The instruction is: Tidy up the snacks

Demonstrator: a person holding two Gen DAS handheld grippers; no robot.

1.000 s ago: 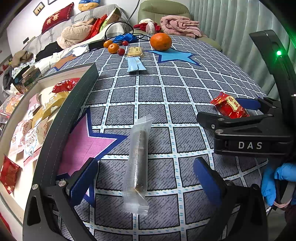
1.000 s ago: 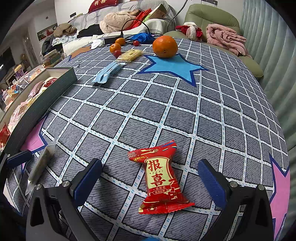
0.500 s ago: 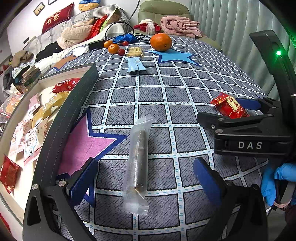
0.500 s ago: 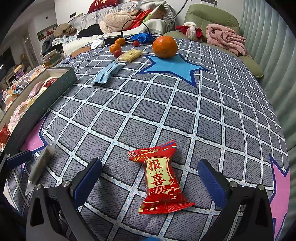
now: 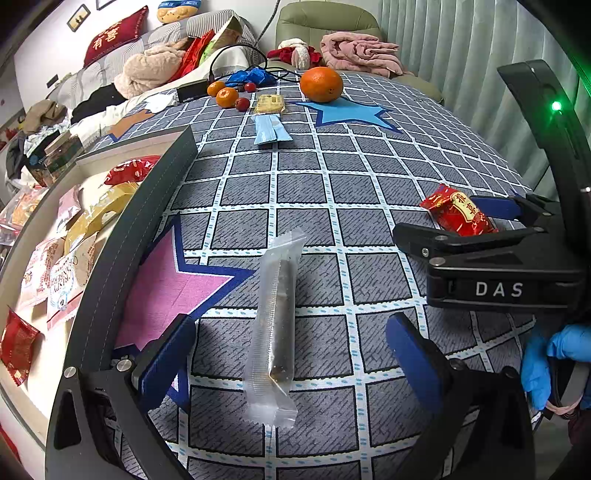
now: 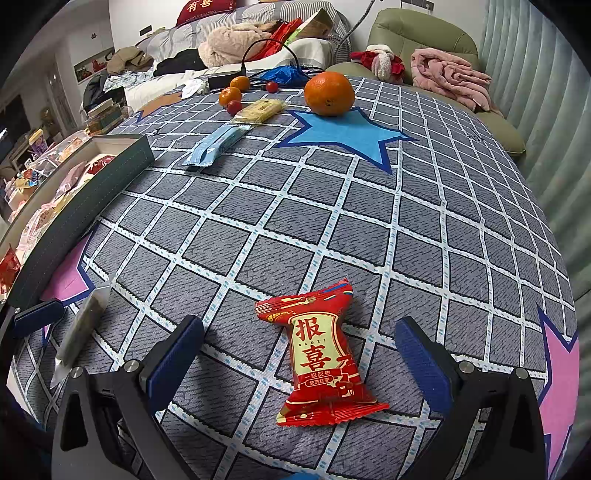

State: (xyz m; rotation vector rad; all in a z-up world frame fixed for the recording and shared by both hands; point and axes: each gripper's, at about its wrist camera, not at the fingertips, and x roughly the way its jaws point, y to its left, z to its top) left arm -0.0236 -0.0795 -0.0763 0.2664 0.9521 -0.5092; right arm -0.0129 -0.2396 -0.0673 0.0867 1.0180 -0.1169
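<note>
- Progress looks partial: the box (image 5: 159, 173) at the left already holds several wrapped snacks, among them a red pack (image 5: 131, 170) at its far end.
- Left on the cloth are at least 4 packets: a clear-wrapped stick (image 5: 276, 317), a red packet (image 6: 320, 354), a blue packet (image 5: 271, 129) and a yellow packet (image 5: 270, 103) further off.
- Left hand-held gripper (image 5: 291, 358) has its jaws wide apart, with the clear-wrapped stick lying between them, untouched as far as I can tell.
- Right hand-held gripper (image 6: 299, 358) is likewise spread apart around the red packet, which lies flat on the cloth and is not clamped.
- My judgement is that both grabs are about to begin and nothing is being carried yet.
- Worktop (image 6: 369, 206) is covered by a grey checked cloth with blue and pink stars.
- Far end holds 1 large orange (image 6: 328, 93), 2 small oranges (image 6: 229, 96) and some small red fruits, which may not count as snacks.
- Room behind is cluttered: a sofa piled with clothes, a green armchair (image 6: 417, 35) with a pink blanket, and pale curtains at the right.
- A blue-gloved hand (image 5: 550, 362) grips the right tool's handle.
</note>
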